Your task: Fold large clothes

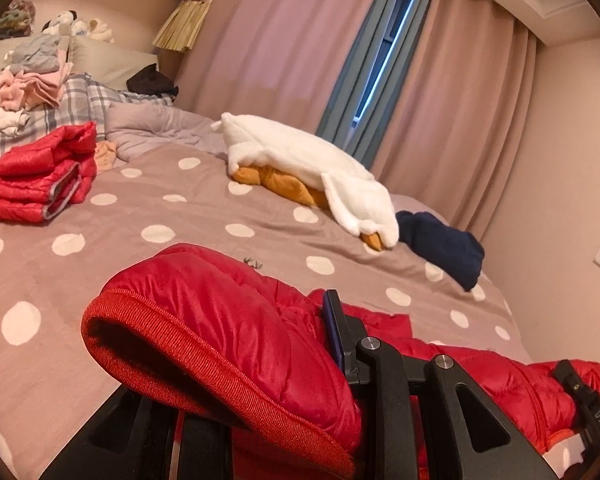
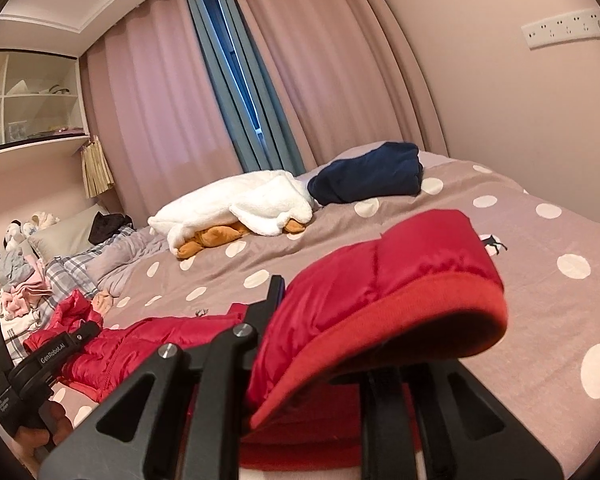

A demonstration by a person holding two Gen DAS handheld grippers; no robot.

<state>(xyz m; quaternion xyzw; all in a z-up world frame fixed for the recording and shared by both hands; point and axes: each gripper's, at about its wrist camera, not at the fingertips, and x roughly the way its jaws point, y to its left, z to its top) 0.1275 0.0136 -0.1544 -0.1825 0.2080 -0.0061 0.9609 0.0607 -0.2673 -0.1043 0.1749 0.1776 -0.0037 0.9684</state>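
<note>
- My left gripper [image 1: 300, 364] is clamped on one sleeve of the red puffer jacket [image 1: 228, 320]; the ribbed cuff [image 1: 204, 364] juts out past my fingers toward the left, held above the spotted bedspread [image 1: 140, 208]
- My right gripper [image 2: 320, 360] pinches the other sleeve; its cuff [image 2: 400, 320] fans out to the right, over the jaws; the jaws stand narrow with red fabric between them
- The jacket's body stretches between my two tongs, low over the near edge of the bed; from the right wrist I see my left tool beside it
- Farther off lie a folded red jacket [image 1: 40, 172], a white fleece [image 1: 300, 160] and a navy bundle [image 1: 444, 248], all well apart from my tongs
</note>
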